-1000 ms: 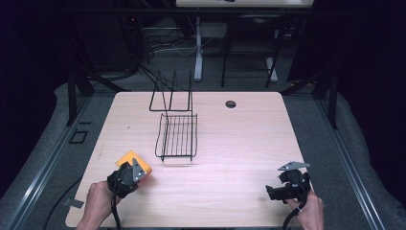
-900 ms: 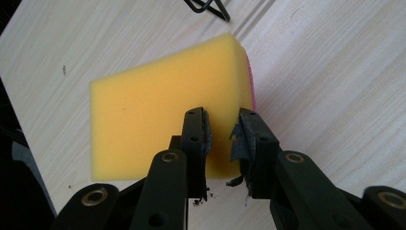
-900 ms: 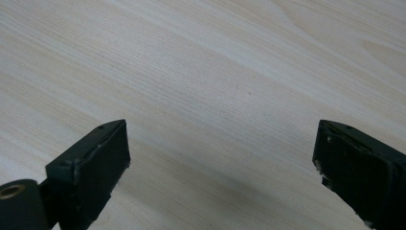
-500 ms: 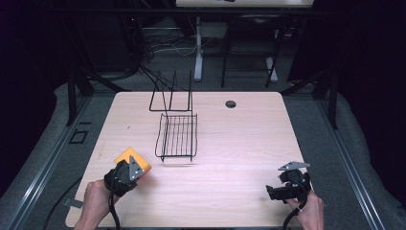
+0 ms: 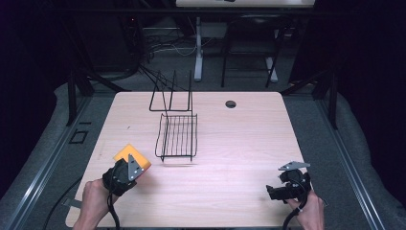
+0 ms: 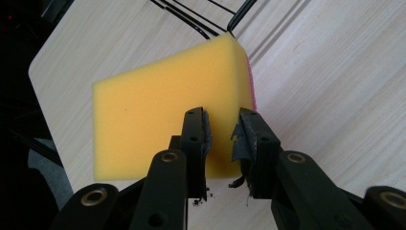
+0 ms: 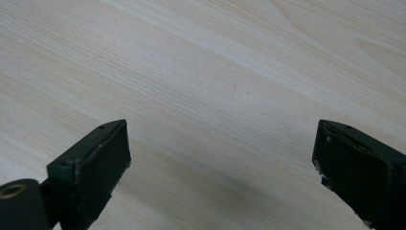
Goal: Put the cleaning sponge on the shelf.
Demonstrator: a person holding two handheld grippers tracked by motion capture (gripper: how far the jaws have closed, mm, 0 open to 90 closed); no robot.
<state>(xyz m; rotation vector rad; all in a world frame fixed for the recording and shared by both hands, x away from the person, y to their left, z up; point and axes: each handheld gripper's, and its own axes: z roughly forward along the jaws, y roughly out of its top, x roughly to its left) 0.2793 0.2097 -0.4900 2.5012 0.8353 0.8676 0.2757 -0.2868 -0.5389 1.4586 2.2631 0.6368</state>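
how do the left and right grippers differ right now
The left gripper is shut on a yellow sponge; the right gripper is open and holds nothing. The left sits near the wire rack, the right farther from it. Both are hand-held over the table.

The sponge is a yellow foam block with a thin pink layer on one face. It sits at the near left of the table, tilted up off the wood, pinched at one edge, just left of the wire rack.
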